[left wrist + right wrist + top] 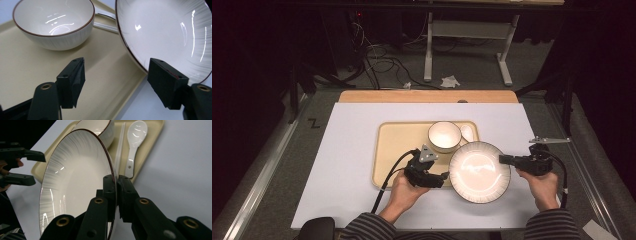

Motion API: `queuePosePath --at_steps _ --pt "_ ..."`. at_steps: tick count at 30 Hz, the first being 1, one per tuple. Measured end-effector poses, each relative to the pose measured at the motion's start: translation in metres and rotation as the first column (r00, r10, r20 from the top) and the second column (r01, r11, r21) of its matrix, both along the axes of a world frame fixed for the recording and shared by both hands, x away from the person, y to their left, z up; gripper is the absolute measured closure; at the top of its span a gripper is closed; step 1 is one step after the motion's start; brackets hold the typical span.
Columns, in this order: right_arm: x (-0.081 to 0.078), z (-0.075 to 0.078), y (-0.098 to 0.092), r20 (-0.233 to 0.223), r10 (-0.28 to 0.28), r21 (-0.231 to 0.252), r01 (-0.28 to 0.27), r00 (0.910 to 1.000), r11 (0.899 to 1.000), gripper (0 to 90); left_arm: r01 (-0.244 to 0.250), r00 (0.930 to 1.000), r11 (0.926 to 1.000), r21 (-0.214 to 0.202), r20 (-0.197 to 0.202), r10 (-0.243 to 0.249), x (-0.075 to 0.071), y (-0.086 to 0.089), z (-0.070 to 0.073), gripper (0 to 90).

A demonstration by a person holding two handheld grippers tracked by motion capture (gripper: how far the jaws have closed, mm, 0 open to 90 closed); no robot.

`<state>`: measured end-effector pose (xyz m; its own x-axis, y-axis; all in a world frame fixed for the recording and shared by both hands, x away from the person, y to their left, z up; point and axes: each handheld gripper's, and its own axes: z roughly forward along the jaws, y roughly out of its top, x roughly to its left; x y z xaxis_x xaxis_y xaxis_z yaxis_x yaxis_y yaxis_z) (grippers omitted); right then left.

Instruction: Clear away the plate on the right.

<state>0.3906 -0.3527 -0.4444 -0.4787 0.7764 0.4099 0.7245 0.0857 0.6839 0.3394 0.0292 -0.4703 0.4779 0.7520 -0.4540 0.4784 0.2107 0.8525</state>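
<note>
White and shiny, the big plate [479,171] is pinched by its rim between the two jaws of my right gripper [116,185]. The jaws are squeezed tight on the edge, one on the inside face and one on the outside. The plate looks lifted and tipped. From my right gripper view it stands almost on its side.

My left gripper [116,75] has its jaws wide apart with nothing between them. The plate's other edge sits just past its far jaw, very near, but I cannot tell if it touches. Between those jaws I see the yellow tray [30,67]. Ahead of them sits the white bowl [53,22], upright on the tray.

Beyond my right jaws, past the plate, a white spoon [135,142] lies on the tray, and a thin pale stick [120,147] lies beside it, next to the bowl.

Nobody told me the job, so I am guessing. I think the plate is being moved, either onto the tray or off it. Part of it hangs over the tray corner and part over the white table cover [352,145]. So the grab is done, I think. The setting down is not done yet. My left gripper may need to help hold the other edge.
</note>
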Motion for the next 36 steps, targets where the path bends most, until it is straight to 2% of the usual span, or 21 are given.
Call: queuePosePath --at_steps 8,16,19,23,26,29,33,34,36 --pt "0.009 0.000 0.018 -0.003 0.056 -0.002 -0.056 0.9984 0.998 87.1 0.023 0.9996 0.9997 -0.003 -0.016 -0.023 0.008 -0.020 0.008 41.7" --pt "0.018 0.002 0.041 -0.008 0.114 -0.002 -0.114 0.9934 0.993 87.0 0.028 0.9959 0.9993 -0.027 -0.085 -0.030 0.025 -0.031 0.005 54.9" --pt "0.023 0.002 0.051 -0.004 0.134 -0.001 -0.134 0.9909 0.991 87.0 0.012 0.9939 0.9992 -0.038 -0.109 -0.016 0.029 -0.032 0.005 60.6" --pt "0.027 0.004 0.064 -0.001 0.166 -0.005 -0.166 0.9862 0.986 86.9 -0.007 0.9929 0.9992 -0.039 -0.119 0.002 0.032 -0.029 0.006 68.5" --pt "0.030 0.004 0.070 -0.002 0.187 -0.001 -0.187 0.9824 0.982 86.8 -0.016 0.9924 0.9990 -0.042 -0.122 0.010 0.032 -0.027 0.007 70.0" --pt "0.032 0.005 0.075 0.005 0.207 -0.011 -0.207 0.9784 0.978 86.8 -0.019 0.9913 0.9994 -0.027 -0.130 0.016 0.034 -0.024 0.007 72.7" --pt "0.033 0.007 0.081 0.012 0.228 -0.009 -0.228 0.9735 0.974 86.2 -0.022 0.9862 0.9986 -0.047 -0.165 0.014 0.039 -0.020 0.007 78.8" --pt "0.033 0.008 0.083 0.015 0.231 -0.005 -0.231 0.9729 0.973 85.8 -0.026 0.9849 0.9975 -0.066 -0.173 0.014 0.040 -0.020 0.008 80.3" --pt "0.034 0.010 0.086 0.023 0.242 -0.008 -0.242 0.9699 0.970 85.3 -0.029 0.9843 0.9965 -0.079 -0.176 0.015 0.041 -0.019 0.010 82.4"
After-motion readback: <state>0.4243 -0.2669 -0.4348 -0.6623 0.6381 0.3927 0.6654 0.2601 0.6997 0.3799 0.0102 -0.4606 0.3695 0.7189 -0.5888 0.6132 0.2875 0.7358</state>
